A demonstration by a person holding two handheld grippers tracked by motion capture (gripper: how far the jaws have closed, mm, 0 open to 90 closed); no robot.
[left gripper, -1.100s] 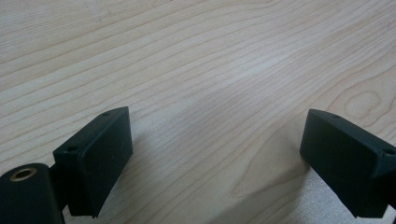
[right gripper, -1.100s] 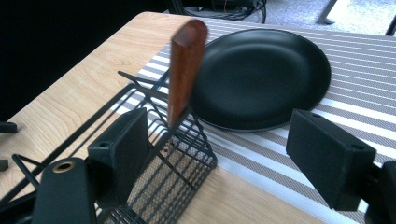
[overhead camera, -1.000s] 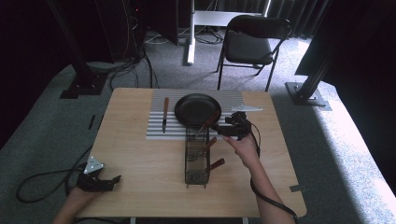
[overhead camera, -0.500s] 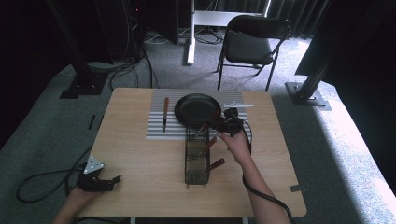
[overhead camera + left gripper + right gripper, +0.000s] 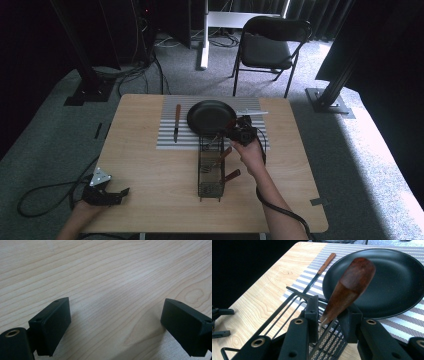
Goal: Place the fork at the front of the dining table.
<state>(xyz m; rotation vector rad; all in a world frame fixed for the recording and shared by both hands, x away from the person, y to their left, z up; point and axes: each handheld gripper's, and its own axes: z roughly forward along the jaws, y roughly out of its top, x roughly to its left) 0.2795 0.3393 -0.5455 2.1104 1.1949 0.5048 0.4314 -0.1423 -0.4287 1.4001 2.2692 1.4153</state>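
At the frame centre, a wooden-handled utensil (image 5: 348, 287) in the wire basket (image 5: 210, 170) is clamped by the right gripper (image 5: 332, 315), whose jaws have just been closing. The left gripper (image 5: 115, 322) is held open above the tabletop (image 5: 105, 270). If lifted crookedly, the utensil could be caught on the wires and the basket tipped.

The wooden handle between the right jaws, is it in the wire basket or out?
In. The wooden handle pokes up from the wire basket between the right gripper jaws, which have just been closing around it.
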